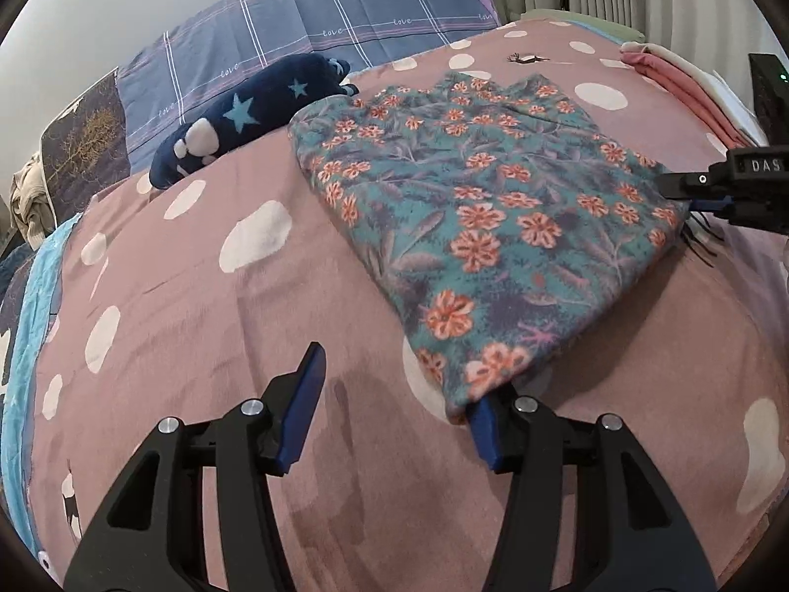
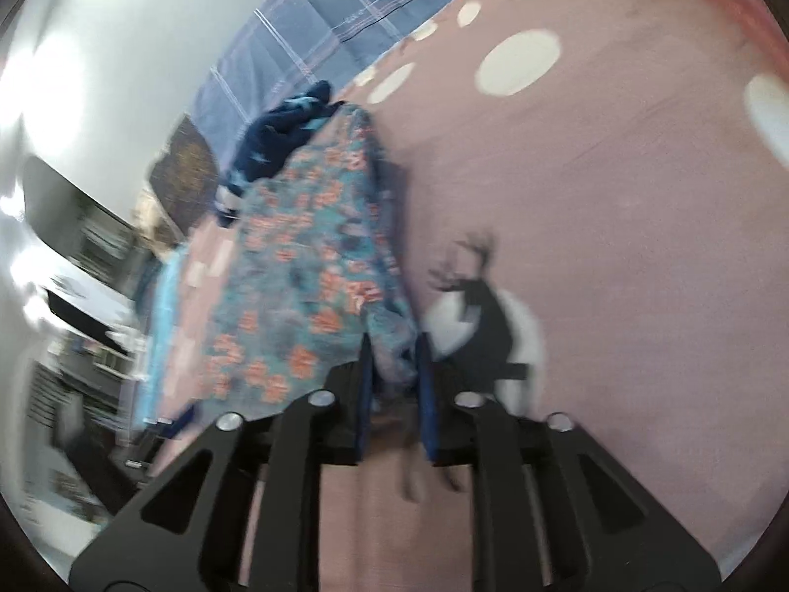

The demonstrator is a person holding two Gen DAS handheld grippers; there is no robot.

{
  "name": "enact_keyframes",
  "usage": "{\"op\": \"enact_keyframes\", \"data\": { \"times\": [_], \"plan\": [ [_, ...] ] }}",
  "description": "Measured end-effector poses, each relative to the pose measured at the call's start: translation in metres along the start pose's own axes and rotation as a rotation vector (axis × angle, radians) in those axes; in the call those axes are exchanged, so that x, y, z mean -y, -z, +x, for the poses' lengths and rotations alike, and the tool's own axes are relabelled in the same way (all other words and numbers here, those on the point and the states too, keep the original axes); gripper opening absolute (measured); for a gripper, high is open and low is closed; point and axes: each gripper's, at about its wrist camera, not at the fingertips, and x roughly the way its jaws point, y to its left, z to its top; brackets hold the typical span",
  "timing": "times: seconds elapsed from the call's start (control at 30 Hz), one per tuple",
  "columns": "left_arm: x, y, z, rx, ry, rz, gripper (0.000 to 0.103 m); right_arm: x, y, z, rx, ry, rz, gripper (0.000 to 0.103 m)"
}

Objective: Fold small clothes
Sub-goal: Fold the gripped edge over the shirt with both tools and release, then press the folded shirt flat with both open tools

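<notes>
Folded garment (image 1: 483,227) lies on the bed cover (image 1: 207,325), right of centre. Plush toy (image 1: 246,118) just behind its far-left corner, against the pillow (image 1: 315,34) at the far edge. Stack of folded clothes (image 1: 685,84) at far-right edge.

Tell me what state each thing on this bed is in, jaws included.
Teal floral fabric garment: folded, lying flat on the pink polka-dot bedspread.
Left gripper: jaws open, one blue pad at the garment's near corner.
Right gripper: jaws narrowly apart around the garment's bunched corner; grip unclear in the blur.
Navy star-patterned plush item: lying untouched beyond the garment.
Pink folded clothes: stacked at the far edge.
</notes>
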Motion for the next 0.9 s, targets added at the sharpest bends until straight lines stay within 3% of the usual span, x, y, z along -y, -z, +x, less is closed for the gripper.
{"op": "enact_keyframes", "data": {
  "times": [0.1, 0.27, 0.37, 0.47, 0.53, 0.63, 0.73, 0.9],
  "plan": [
    [-0.001, 0.001, -0.004, -0.005, 0.027, -0.016, 0.054, -0.014, 0.002, -0.012, 0.045, 0.047, -0.082, 0.026],
    [-0.013, 0.005, -0.027, -0.007, 0.165, -0.091, 0.053, -0.041, -0.002, -0.026, 0.117, 0.000, -0.203, 0.026],
    [-0.019, 0.003, -0.048, 0.053, 0.281, -0.133, 0.051, -0.058, -0.001, -0.020, 0.111, -0.076, -0.271, 0.026],
    [-0.021, -0.006, -0.060, 0.131, 0.361, -0.156, 0.051, -0.064, 0.003, 0.003, 0.055, -0.052, -0.296, 0.026],
    [-0.020, -0.014, -0.056, 0.158, 0.366, -0.163, 0.051, -0.055, 0.005, 0.025, -0.006, 0.029, -0.275, 0.020],
    [-0.015, -0.024, -0.030, 0.144, 0.322, -0.148, 0.050, -0.050, 0.007, 0.027, 0.000, 0.018, -0.259, 0.019],
    [-0.008, -0.015, 0.021, -0.011, 0.212, -0.123, 0.050, -0.052, 0.007, 0.021, -0.006, 0.031, -0.280, 0.020],
    [-0.021, -0.007, 0.022, -0.013, 0.281, -0.203, 0.053, -0.039, 0.006, 0.018, -0.032, 0.025, -0.241, 0.020]
  ]
}}
